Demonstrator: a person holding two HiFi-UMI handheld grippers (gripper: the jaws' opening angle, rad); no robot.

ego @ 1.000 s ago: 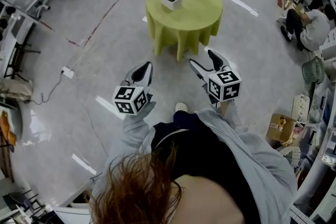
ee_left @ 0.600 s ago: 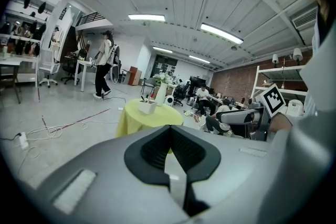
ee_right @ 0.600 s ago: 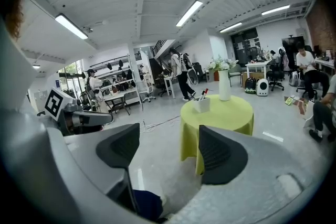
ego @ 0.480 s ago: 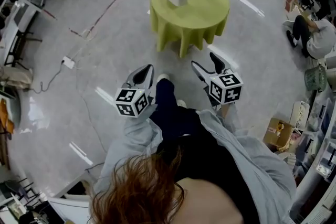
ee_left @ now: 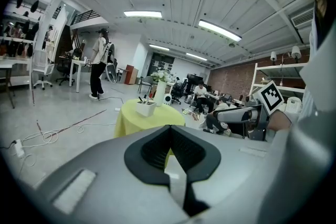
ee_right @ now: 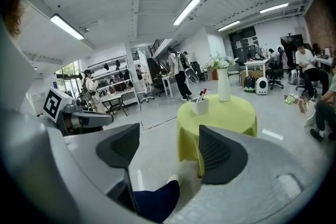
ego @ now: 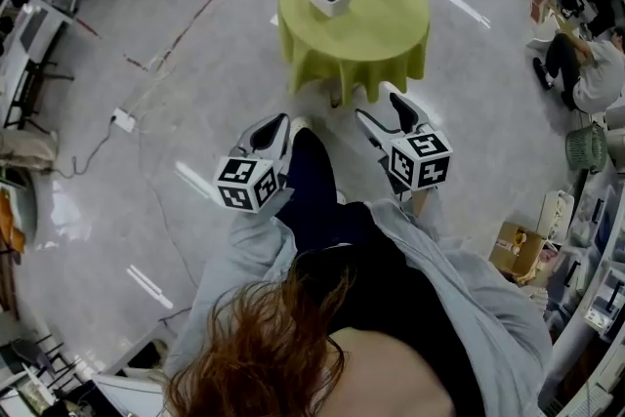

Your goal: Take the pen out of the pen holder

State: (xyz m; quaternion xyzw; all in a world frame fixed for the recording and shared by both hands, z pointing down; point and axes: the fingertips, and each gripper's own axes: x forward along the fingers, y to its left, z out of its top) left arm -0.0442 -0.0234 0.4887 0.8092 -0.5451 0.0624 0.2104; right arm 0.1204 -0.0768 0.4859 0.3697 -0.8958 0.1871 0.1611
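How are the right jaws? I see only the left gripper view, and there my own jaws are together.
Observer: The right gripper is open, with nothing between its jaws.
Operator: What pens are in the holder?
Observer: At least two pens stand in the holder, one red-capped and one black-capped.
Operator: Am I at the table?
Observer: No. In the head view the left gripper and the right one are short of the table, over the floor.

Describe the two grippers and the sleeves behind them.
Left gripper and right gripper: pale grey, tapered shells with black ribbed pads. Each carries a white cube with black square markers. The person's sleeves are light grey.
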